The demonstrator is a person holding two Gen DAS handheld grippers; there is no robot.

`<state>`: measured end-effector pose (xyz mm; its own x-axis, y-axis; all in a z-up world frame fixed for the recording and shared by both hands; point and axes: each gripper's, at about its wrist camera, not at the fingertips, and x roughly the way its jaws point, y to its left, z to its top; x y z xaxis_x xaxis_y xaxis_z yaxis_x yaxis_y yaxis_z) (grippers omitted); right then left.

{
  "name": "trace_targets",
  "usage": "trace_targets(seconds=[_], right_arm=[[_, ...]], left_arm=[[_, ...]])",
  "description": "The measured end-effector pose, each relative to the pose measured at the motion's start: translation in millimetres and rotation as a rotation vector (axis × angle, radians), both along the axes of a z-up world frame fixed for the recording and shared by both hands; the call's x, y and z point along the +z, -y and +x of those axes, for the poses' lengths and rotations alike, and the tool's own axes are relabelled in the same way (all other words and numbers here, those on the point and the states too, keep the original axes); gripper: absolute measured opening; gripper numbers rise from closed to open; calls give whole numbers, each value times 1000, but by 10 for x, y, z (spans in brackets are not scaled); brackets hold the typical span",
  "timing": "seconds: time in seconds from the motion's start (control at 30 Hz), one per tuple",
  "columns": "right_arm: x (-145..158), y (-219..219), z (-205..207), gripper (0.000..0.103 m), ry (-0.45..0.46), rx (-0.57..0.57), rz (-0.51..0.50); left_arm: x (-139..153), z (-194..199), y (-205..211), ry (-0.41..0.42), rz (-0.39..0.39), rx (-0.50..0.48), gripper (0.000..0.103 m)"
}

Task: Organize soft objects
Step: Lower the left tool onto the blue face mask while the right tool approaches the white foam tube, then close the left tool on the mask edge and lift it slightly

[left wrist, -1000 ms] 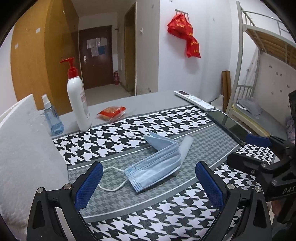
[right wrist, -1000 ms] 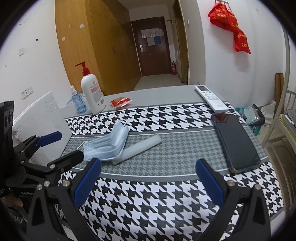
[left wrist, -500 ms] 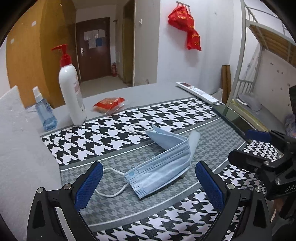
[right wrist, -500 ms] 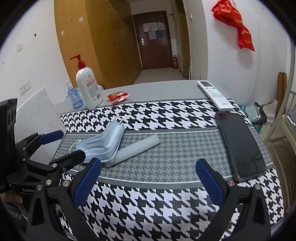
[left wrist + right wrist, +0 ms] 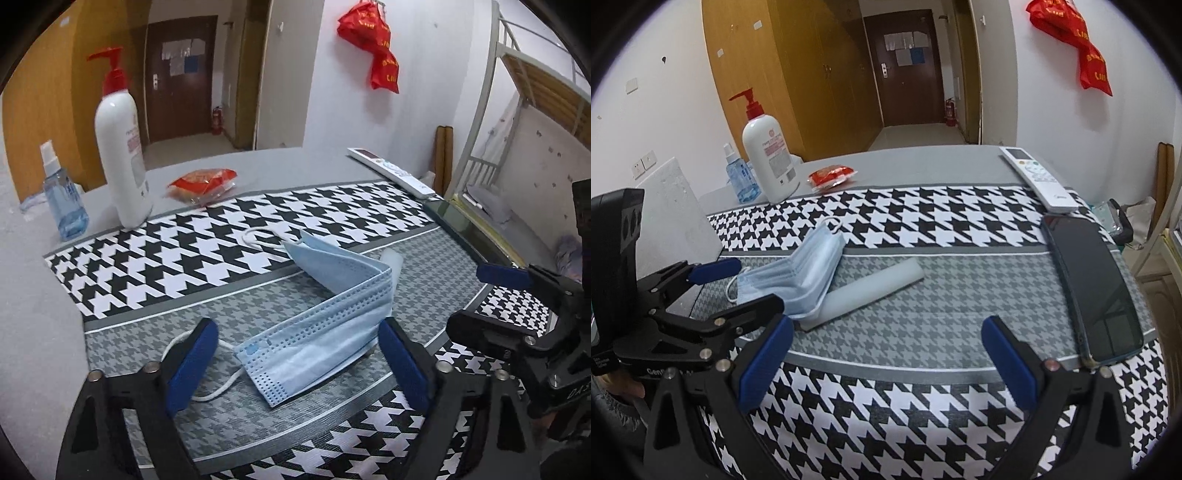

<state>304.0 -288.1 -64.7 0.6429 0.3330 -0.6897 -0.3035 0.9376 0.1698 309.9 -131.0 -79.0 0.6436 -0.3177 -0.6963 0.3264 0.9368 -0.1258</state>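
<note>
Face mask (image 5: 325, 325) first: pale blue, pleated, folded over on itself and propped up in a loose ridge, lying on the grey band of the houndstooth mat (image 5: 192, 266), which covers the tabletop (image 5: 280, 162). One white ear loop (image 5: 207, 384) trails out on the mask's near-left side, the other curls at its far end.

My left claw (image 5: 295, 362) is right on it now. A second ago the mask sat well ahead of my blue pads; now its near end lies between them. The jaws have just been closing, but they're not on it yet: the right pad (image 5: 400, 365) is just beside the mask's edge, the left pad (image 5: 192, 365) is apart from it, over the loop. Nothing held.

My right claw (image 5: 886, 358) hangs to the right of the mask, jaws wide, empty, only bare mat between them.

A pale grey roll (image 5: 875, 288) lies tucked against the mask's right side, partly under it. Beyond the mask stand a pump bottle (image 5: 122, 147), a spray bottle (image 5: 62, 199) and a red packet (image 5: 203, 184). Far right of the mask: a remote (image 5: 1038, 177) and a phone (image 5: 1093, 291).

My read: this is the pinch. The fold is springy and thin, so I'd want the pads meeting on fabric, not snagging just the loop.
</note>
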Motion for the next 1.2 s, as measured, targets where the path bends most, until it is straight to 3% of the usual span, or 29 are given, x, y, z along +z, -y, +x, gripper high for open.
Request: trace_targets(seconds=[0.13,0.27,0.4,0.6,0.83,1.2], right_arm=[[-23,-9,22,103,-5,1,2],[-40,-10,32,103,-13,3,0],[-51,-13,34,103,-19,-1,-2],[-44,-39,63,103,-29,-5,-6],[-59,-147,97,103,-44,-1,-61],[-117,-480,194,103,-67,12,-159]], left_arm=[[-85,89,-21,-64,-36,-24,64],[-121,113,-28,-88,-36,-18,51],[-123,104,-38,-95,-32,-19,10],[-93,15,-147,-83,-80,-25,6],[181,-247,-278,123,-50,64,6],[191,-224,-311,126,-1,126,7]])
